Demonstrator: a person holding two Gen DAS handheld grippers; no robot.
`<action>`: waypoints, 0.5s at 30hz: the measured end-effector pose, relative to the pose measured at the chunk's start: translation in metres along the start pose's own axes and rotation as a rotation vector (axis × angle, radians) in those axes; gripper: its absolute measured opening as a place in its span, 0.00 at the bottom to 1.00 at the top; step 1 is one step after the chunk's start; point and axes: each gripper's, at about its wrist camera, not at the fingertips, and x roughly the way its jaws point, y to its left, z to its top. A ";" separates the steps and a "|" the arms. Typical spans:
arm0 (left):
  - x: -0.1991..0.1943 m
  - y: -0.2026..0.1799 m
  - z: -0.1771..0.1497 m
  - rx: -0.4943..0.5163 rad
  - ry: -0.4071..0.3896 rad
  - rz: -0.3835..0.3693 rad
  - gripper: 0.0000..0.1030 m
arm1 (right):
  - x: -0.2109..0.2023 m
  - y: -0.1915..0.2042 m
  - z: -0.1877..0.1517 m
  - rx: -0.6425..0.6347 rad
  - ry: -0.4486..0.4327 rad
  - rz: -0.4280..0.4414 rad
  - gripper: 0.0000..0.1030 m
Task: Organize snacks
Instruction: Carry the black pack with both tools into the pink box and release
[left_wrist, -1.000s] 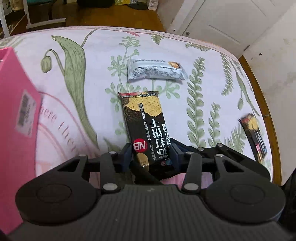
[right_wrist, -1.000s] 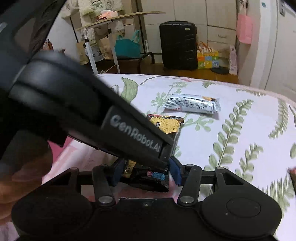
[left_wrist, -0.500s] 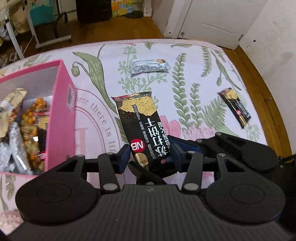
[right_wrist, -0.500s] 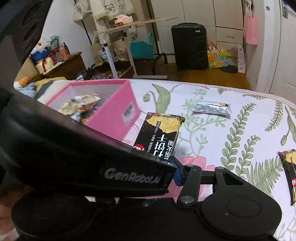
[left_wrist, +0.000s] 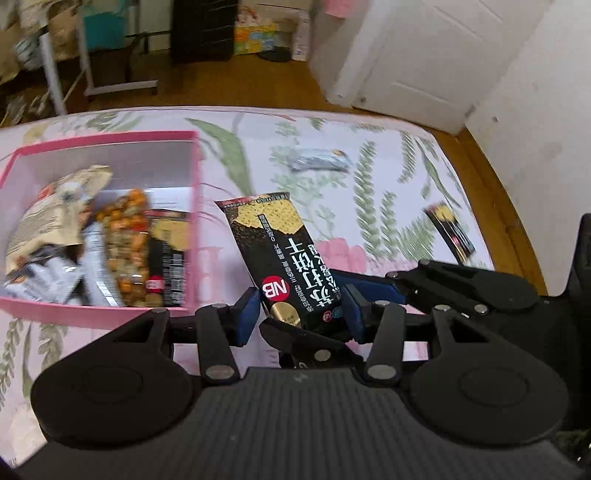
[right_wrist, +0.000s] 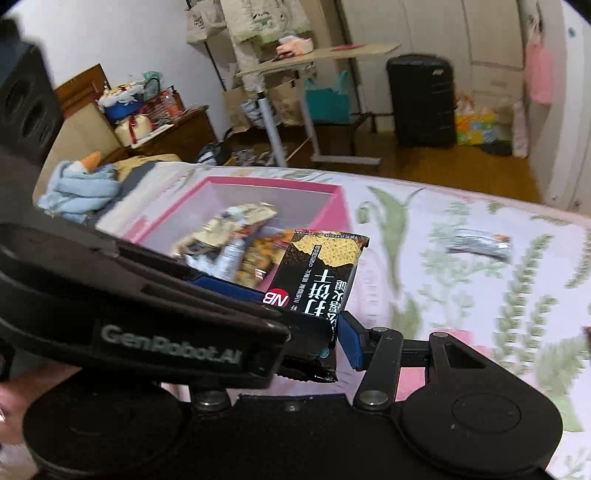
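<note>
Between the fingers of the left gripper stands a black cracker packet. Its printed face is up and its long axis runs forward, past the fingertips. The blue pads sit at the packet's two long edges near its lower end, and the left gripper is clamped on it. The packet is clear of the floral bed cover below. The right gripper meets the same lower end from the right side. Its outer blue pad lies just beside the packet's lower right corner. Its other finger is hidden behind the body of the left gripper, which crosses the right wrist view, so whether the right gripper actually grips the packet cannot be told. To the left of the left gripper's fingers, and slightly beyond them, stands an open pink box on the bed cover. The box holds several snack bags, among them a beige bag and a clear bag of orange pieces. The packet's upper end is just beside the box's right wall, outside the box. Well beyond the fingertips a silver wrapped bar lies flat on the cover, blurred. To the right of the fingers, near the cover's edge, lies a second dark packet, apart from both grippers.
</note>
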 end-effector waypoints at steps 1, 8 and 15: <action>-0.002 0.009 0.004 -0.016 -0.008 0.015 0.45 | 0.003 0.005 0.004 -0.013 0.003 0.007 0.56; 0.002 0.063 0.025 -0.097 -0.039 0.113 0.45 | 0.053 0.030 0.038 -0.116 0.016 0.075 0.56; 0.030 0.094 0.037 -0.130 -0.012 0.165 0.45 | 0.093 0.026 0.048 -0.104 0.037 0.136 0.56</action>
